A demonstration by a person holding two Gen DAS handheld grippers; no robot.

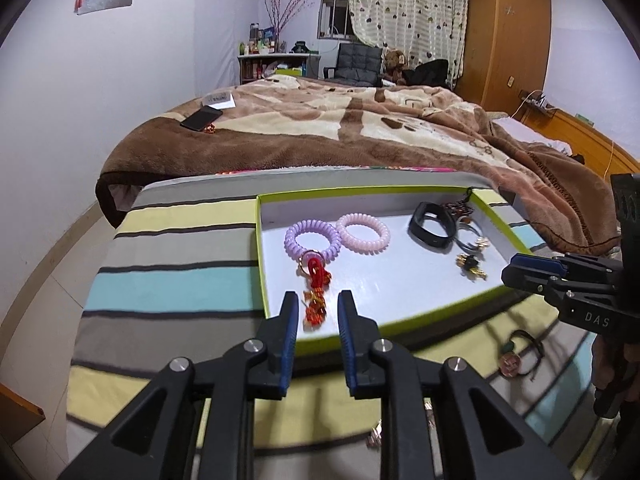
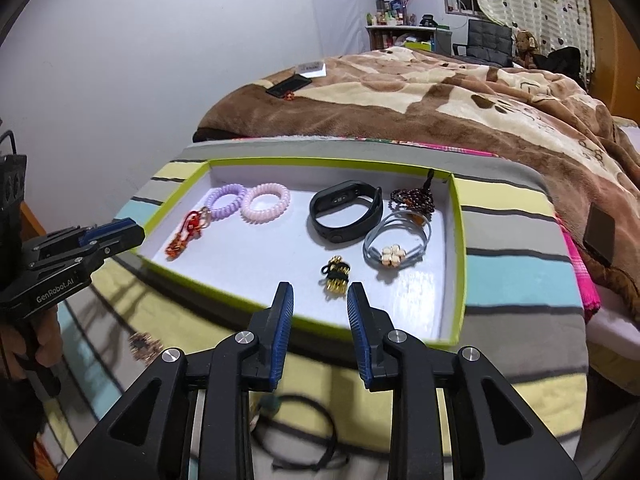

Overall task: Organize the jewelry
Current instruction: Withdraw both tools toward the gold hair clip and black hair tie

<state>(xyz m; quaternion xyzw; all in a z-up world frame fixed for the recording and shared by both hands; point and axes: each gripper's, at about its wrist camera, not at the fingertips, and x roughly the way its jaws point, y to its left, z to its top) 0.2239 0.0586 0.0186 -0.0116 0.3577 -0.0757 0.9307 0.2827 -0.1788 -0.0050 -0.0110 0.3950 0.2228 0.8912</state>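
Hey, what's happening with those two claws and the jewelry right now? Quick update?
Left gripper open, empty, above red charm. Right gripper open, empty, near gold clip. Both pieces lie in the tray. Cord bracelet outside it. Nothing blocking.

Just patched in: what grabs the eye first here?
A shallow green-rimmed tray sits on a striped cloth. At its left lie a purple coil band and a pink coil band side by side, with a black wristband in the middle. Both the left gripper and right gripper hover open at its near edge, empty.
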